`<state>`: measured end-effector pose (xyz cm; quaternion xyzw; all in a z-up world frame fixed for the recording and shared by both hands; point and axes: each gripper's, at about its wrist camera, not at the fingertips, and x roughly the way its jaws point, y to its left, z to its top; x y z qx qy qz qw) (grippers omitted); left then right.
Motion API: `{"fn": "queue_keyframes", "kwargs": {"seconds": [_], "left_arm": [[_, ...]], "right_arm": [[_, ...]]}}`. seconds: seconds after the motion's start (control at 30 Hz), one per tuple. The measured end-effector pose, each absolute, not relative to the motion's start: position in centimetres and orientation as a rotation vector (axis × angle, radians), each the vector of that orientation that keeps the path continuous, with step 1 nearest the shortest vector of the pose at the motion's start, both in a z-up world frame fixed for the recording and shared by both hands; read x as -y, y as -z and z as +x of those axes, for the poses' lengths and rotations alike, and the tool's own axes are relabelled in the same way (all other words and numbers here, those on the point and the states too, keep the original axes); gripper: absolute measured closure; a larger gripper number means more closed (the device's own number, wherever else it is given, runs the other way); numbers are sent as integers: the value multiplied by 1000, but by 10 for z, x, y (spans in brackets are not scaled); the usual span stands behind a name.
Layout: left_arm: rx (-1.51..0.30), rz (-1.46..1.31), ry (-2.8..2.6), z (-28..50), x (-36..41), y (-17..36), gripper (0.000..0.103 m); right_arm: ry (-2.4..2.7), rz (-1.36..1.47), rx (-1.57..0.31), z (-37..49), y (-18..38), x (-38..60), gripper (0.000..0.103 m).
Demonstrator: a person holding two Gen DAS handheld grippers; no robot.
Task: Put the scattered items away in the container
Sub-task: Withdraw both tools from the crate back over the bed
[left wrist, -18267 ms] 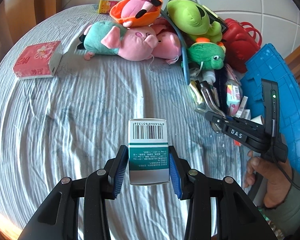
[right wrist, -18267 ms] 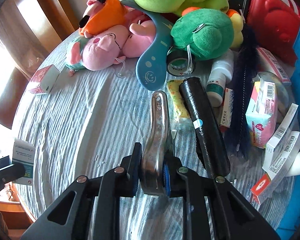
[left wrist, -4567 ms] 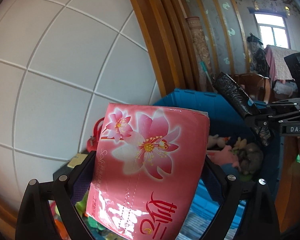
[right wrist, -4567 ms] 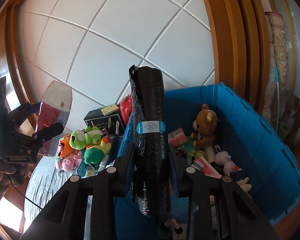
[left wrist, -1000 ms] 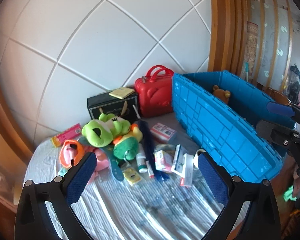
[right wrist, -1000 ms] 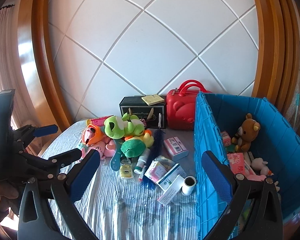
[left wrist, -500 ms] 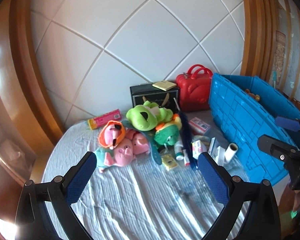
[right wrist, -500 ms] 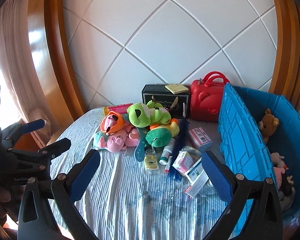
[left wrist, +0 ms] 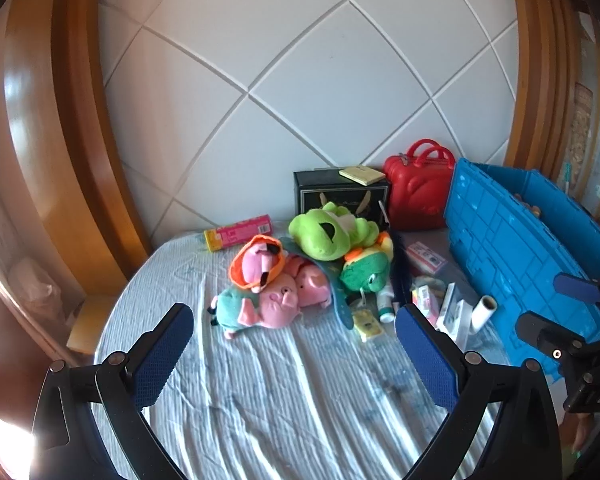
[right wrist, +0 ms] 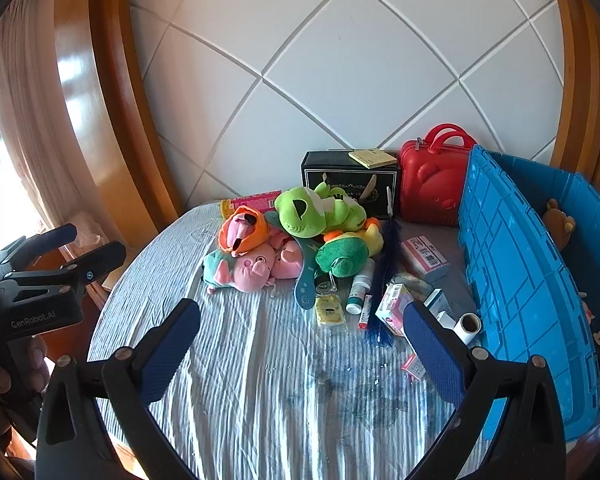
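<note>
both tongs gape wide and empty: left tongs read "genrobot.ai", right tongs "das".

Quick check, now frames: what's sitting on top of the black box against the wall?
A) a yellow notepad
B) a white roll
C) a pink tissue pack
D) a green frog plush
A: a yellow notepad lies flat on the lid of the black box, beside the red case.
</note>
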<state>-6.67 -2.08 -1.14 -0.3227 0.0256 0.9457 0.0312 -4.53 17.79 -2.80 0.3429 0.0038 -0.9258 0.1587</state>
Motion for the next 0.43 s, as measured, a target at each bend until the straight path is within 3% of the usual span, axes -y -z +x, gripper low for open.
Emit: {"fn": "queue_keyframes", "kwargs": {"seconds": [0.43], "left_arm": [[-110,-888,-2937,-62,23,4,1]], "right_arm": [[2671,983,-15,-41,27,-170,0]]}}
